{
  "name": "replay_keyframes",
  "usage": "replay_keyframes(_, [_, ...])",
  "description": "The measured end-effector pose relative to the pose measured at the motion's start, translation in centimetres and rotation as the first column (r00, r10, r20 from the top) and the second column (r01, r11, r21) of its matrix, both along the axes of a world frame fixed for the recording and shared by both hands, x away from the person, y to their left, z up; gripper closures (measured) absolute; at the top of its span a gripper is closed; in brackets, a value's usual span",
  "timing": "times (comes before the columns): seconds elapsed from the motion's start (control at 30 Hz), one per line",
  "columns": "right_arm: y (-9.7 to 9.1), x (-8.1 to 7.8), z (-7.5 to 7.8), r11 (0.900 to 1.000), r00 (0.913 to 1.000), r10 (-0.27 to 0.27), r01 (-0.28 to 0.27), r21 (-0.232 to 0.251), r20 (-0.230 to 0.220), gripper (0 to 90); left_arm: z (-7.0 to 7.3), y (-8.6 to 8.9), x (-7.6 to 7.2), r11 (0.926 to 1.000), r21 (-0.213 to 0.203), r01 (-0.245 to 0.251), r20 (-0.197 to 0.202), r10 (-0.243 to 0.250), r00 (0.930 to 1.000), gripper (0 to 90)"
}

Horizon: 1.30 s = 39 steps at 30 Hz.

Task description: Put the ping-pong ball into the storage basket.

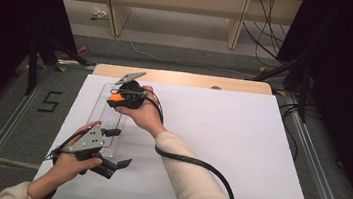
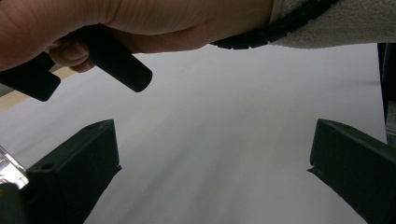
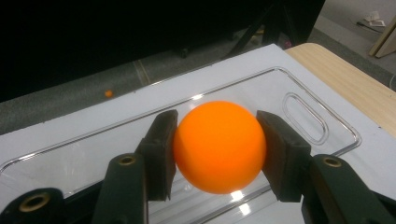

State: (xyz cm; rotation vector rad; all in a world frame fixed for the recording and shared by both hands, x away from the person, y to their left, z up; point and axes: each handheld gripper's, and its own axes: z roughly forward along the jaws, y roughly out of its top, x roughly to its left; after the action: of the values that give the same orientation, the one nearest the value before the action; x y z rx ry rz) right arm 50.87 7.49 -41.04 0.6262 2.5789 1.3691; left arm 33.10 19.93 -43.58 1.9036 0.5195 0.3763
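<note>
An orange ball [image 3: 218,145] sits squeezed between the two black jaws of my right gripper [image 3: 217,154], held just above a clear plastic tray [image 3: 299,93]. In the high view the same ball [image 1: 114,94] shows as an orange spot at the right gripper [image 1: 116,97], over the far end of the clear tray [image 1: 104,116] at the left of the table. My left gripper [image 1: 117,147] hovers near the tray's near end with its jaws wide apart. Between those jaws [image 2: 210,168] lies bare white table, and the person's right hand [image 2: 140,23] crosses above.
The white table sheet [image 1: 239,152] stretches wide to the right of the tray. A wooden strip [image 1: 182,78] runs along the far edge. Black cable [image 1: 192,161] trails from the right gripper along the sleeve. Dark stands and grey floor surround the table.
</note>
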Motion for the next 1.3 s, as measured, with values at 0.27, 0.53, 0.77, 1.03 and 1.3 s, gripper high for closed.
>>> replay_keyframes(0.27, [0.7,0.1,-0.3,0.9999,0.9999,0.012,-0.012,-0.008,-0.008,51.4,0.0,0.0,0.0,1.0,0.0,0.001,0.0,-0.001,1.0,0.8])
replay_keyframes(0.53, [1.3,0.2,-0.7,0.9995,0.9995,0.024,-0.025,-0.022,-0.022,51.4,0.0,0.0,0.0,1.0,0.0,0.003,0.0,-0.003,1.0,0.9])
replay_keyframes(0.77, [1.6,0.2,-1.1,0.9988,0.9989,0.035,-0.036,-0.035,-0.032,51.4,0.0,0.0,0.0,1.0,0.001,0.003,0.0,-0.003,1.0,0.9])
replay_keyframes(1.03, [2.2,0.1,-1.7,0.9974,0.9977,0.051,-0.054,-0.048,-0.045,51.3,0.0,-0.1,0.0,1.0,0.002,0.005,0.0,-0.005,1.0,1.0])
replay_keyframes(1.3, [2.8,0.0,-2.2,0.9955,0.9963,0.068,-0.071,-0.062,-0.054,51.2,0.0,0.0,0.0,1.0,0.002,0.005,0.0,-0.005,1.0,1.0])
